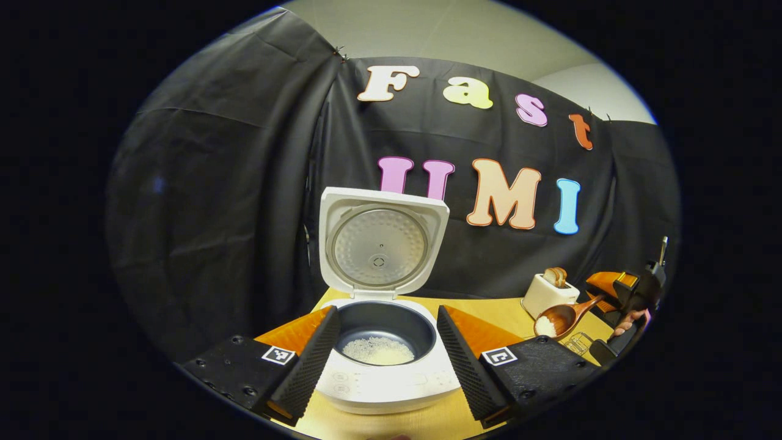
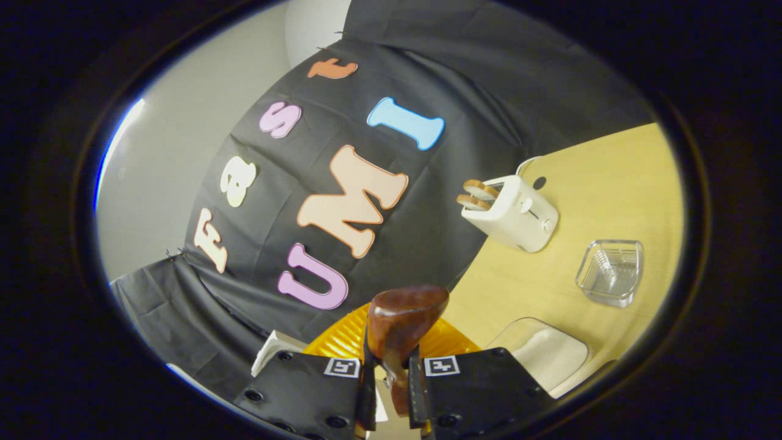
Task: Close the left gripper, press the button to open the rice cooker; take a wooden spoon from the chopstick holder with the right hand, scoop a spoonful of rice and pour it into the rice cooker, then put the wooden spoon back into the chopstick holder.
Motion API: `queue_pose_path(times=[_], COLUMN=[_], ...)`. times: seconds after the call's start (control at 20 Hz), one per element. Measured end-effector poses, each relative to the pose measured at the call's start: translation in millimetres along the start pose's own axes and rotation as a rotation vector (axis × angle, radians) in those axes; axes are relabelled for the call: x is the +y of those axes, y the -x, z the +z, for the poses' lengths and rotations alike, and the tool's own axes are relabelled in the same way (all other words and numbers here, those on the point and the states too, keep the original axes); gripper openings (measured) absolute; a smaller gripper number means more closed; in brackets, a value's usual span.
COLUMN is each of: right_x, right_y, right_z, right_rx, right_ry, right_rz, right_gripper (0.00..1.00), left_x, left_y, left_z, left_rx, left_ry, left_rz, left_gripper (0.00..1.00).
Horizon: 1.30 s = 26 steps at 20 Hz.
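A pale wooden worktop stood before black cloth. At the centre of the left gripper view, the rice cooker sat open, rice in its pot, between the left gripper's wide-spread, empty fingers. At lower right, the right gripper had its fingers clamped on the wooden spoon, carrying rice.

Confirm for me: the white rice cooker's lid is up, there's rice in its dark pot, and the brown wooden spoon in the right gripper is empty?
Not quite. In the left gripper view the brown wooden spoon carries white rice in its bowl. The white rice cooker has its lid up and rice in its pot, as you said.
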State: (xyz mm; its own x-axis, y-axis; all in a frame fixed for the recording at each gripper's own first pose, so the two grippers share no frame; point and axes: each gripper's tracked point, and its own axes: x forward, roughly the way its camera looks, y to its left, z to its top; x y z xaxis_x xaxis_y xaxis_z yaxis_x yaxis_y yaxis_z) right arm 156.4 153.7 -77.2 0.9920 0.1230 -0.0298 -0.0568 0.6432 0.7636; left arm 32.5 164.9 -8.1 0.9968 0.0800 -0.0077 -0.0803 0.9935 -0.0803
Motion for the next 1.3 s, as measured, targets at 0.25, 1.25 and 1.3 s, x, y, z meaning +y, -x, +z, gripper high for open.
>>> queue_pose_path(times=[0.25, 1.25, 1.3], right_x=[38, 162, 166], right_y=[-17, -79, -79], right_z=[-30, -224, -234], right_rx=[0.052, 0.277, 0.283], right_ry=[-0.032, 0.335, 0.383], right_rz=[0.051, 0.228, 0.238], right_gripper=[0.23, 0.26, 0.24], left_x=[21, 123, 126], left_y=[9, 57, 59], left_z=[2, -21, -22], left_rx=[-0.006, 0.015, 0.017], left_ry=[0.013, 0.084, 0.090], left_rz=[0.043, 0.263, 0.270], left_gripper=[0.94, 0.95, 0.95])
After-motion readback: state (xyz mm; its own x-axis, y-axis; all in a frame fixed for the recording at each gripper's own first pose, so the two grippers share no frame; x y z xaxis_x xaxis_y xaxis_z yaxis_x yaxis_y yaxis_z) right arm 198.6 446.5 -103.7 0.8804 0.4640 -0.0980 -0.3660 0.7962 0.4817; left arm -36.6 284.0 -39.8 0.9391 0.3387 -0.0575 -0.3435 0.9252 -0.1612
